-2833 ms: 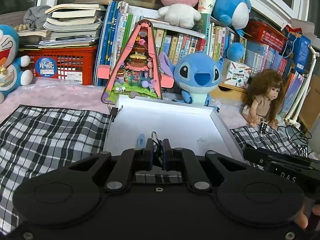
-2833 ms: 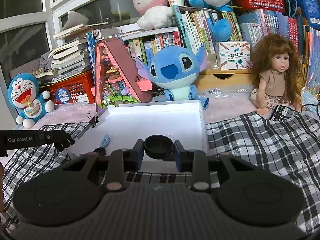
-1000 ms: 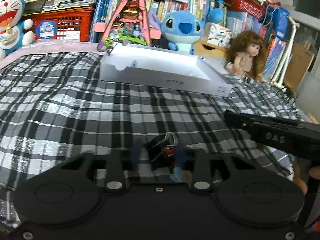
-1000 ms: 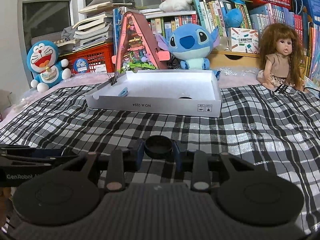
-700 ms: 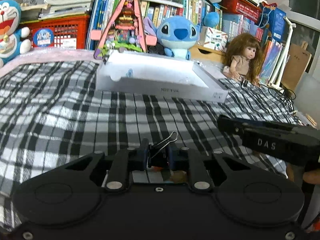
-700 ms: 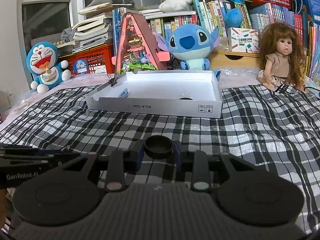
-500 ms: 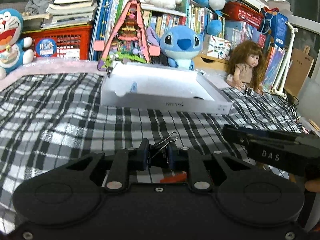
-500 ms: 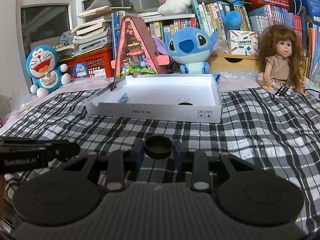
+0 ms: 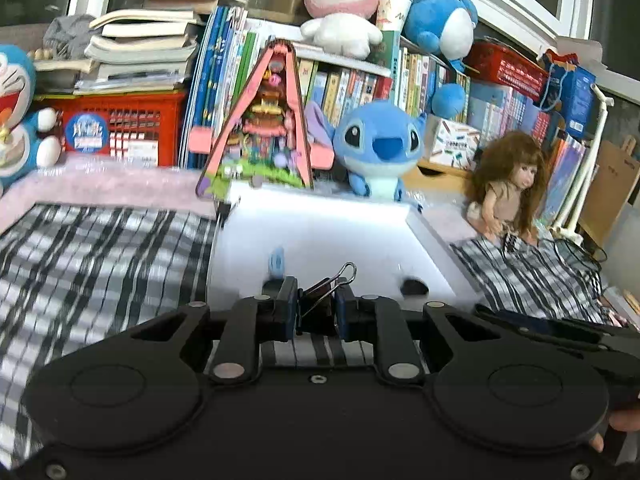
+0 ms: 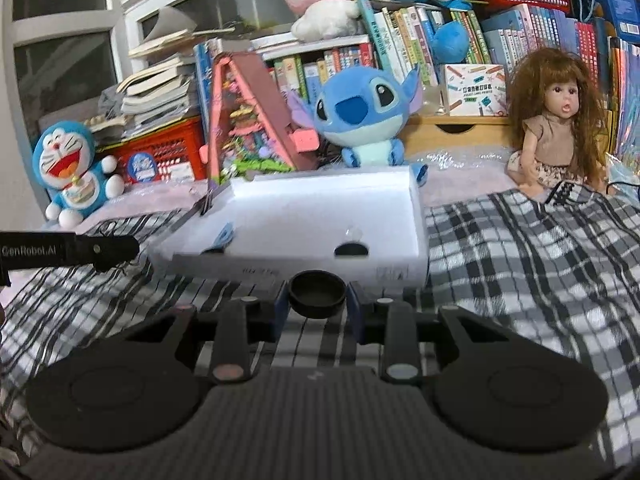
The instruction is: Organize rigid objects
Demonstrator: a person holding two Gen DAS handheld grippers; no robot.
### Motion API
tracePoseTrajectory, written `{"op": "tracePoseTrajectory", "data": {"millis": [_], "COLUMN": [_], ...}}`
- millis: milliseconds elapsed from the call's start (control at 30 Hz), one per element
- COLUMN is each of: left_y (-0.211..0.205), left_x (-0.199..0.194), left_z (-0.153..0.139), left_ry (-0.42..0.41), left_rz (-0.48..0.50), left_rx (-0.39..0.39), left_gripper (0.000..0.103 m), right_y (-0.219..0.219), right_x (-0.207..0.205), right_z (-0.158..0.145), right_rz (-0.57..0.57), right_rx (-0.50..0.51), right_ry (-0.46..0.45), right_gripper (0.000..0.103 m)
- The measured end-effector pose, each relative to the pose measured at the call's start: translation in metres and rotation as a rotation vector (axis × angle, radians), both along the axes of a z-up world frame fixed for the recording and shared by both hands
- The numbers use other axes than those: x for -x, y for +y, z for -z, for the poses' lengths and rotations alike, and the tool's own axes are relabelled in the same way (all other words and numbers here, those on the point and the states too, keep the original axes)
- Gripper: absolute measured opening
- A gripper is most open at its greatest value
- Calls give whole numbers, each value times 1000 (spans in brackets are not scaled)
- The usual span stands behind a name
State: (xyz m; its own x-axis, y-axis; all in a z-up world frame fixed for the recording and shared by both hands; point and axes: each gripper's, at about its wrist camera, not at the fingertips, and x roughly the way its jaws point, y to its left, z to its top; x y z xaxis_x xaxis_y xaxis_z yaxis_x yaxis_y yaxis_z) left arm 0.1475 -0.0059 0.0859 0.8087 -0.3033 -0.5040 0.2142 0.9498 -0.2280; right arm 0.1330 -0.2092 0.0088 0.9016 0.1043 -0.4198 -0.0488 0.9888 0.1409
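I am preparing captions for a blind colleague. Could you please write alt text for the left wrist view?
The left gripper is shut on a black binder clip, held just in front of an open white box on a black-and-white checked cloth. Inside the box lie a small blue object and a black round object; plush toys, a doll and books stand behind.

This looks like a child's bedroom in a home. A bed spread with a black-and-white checked blanket runs up to a bookshelf packed with children's books. In front of the bookshelf sit a blue Stitch plush, a long-haired doll and a Doraemon plush; on top of it, a pink rabbit plush. Left of the Stitch plush stands a red crate under stacked books.
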Motion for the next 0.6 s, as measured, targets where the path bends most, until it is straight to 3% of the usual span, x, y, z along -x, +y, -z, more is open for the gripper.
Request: {"op": "tracePoseTrajectory", "data": {"millis": [267,600], "left_y": [-4,-10], "left_x": [-70,-132], "left_z": [-4,10], "left_ry": [107,171], "left_rz": [-11,-47], "left_rx": [49,56], "left_gripper": [18,18], "right_y": [-19,-35], "right_x": [-44,-101], "right_z": [-22,-31], "right_rz": [21,30], "right_rx": [-66,-123], "right_ry": [38,118], "right_gripper": [37,37]}}
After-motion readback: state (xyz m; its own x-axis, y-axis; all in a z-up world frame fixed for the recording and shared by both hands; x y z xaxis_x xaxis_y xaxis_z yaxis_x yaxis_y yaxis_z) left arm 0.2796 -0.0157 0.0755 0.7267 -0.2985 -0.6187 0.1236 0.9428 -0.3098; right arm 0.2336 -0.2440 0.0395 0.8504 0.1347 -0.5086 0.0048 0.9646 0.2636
